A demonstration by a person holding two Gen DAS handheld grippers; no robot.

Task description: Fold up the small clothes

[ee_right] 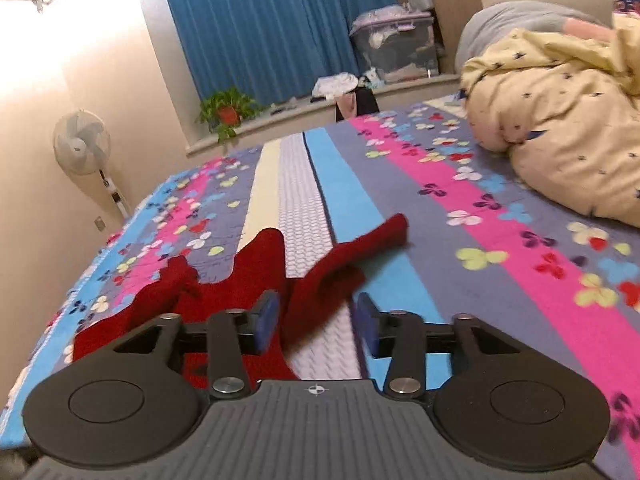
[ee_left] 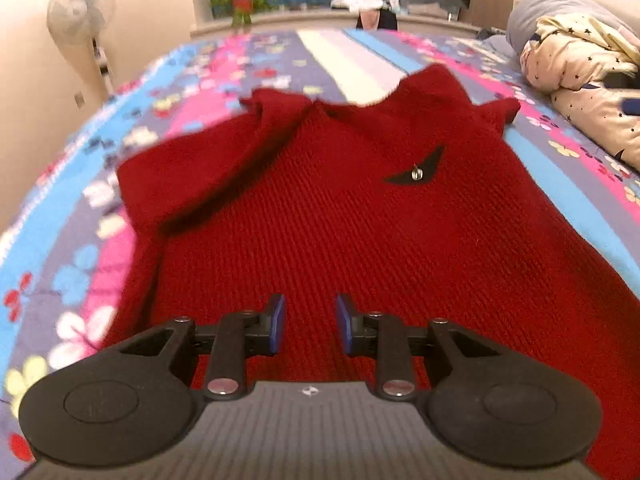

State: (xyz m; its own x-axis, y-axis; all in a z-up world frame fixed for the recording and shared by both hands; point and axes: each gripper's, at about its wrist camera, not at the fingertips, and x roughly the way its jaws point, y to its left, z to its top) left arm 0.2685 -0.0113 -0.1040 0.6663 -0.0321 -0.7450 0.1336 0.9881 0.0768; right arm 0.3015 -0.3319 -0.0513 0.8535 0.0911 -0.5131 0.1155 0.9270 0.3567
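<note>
A dark red knitted sweater (ee_left: 320, 208) lies flat on the bed, collar at the far end, with a black eye-shaped patch (ee_left: 416, 174) on its chest. One sleeve (ee_left: 180, 168) is folded in over the body on the left. My left gripper (ee_left: 310, 324) hovers over the sweater's lower part, open, with nothing between its blue pads (ee_left: 276, 322). In the right wrist view the sweater's top edge (ee_right: 248, 276) and its other sleeve (ee_right: 352, 252) trail across the bed. My right gripper (ee_right: 316, 320) stands open; the blurred sleeve shows in the gap, and neither pad presses on it.
The flowered striped bedspread (ee_right: 500, 248) covers the whole bed. A bundled yellow duvet with stars (ee_right: 560, 128) lies at the right. A standing fan (ee_right: 82, 144) is beyond the bed's left edge. A potted plant (ee_right: 226, 112) and a storage box (ee_right: 394, 44) sit on the far ledge.
</note>
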